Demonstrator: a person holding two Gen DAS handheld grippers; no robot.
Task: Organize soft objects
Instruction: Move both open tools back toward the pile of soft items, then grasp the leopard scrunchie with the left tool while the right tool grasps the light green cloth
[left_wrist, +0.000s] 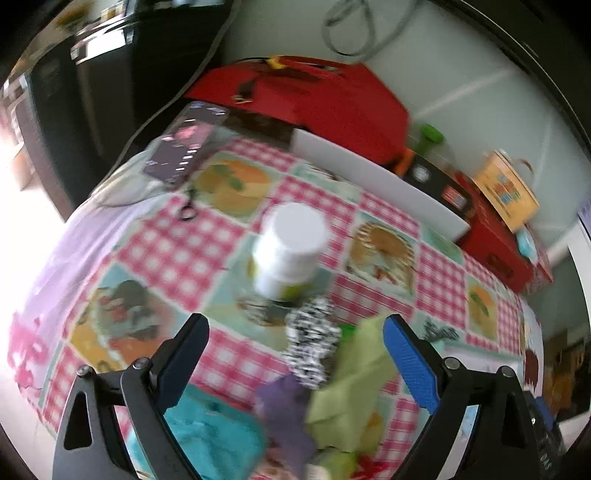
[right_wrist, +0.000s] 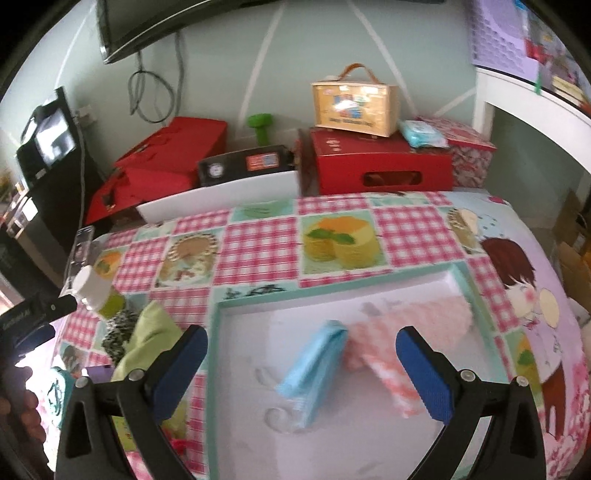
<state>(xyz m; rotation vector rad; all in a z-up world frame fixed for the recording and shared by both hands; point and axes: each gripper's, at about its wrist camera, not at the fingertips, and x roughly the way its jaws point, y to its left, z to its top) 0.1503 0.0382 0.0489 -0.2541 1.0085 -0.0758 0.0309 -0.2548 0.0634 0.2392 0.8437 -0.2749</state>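
Soft woven and knitted cloth makes up the task's things: a light-blue folded cloth (right_wrist: 314, 373) and a pink-and-white cloth (right_wrist: 399, 354) lie touching inside the shallow white tray (right_wrist: 258, 306) with its teal rim, while a green cloth (left_wrist: 351, 376), a black-and-white patterned cloth (left_wrist: 314, 343), a purple cloth (left_wrist: 288, 410) and a turquoise cloth (left_wrist: 207, 435) sit heaped together on the checked tabletop (left_wrist: 177, 236) just beside the tray. All are judged light, limp and non-fragile; each will sag and unfold if lifted by a corner, so the better hold is a pinch across a thick fold or bunched ridge near the middle. The right claw (right_wrist: 301, 373) is spread wide above the tray, its pads pressing on nothing, with the blue cloth lying between and below them. The left claw (left_wrist: 295, 365) is likewise spread over the heap and holds nothing. A white-capped bottle (left_wrist: 288, 251) stands just behind the heap and could be knocked. Farther back stand red boxes (right_wrist: 380, 162) and a small tan case (right_wrist: 354, 107) with a handle; its printed label, the dark box's label and the lettering on the left gripper's body are too blurred to read.
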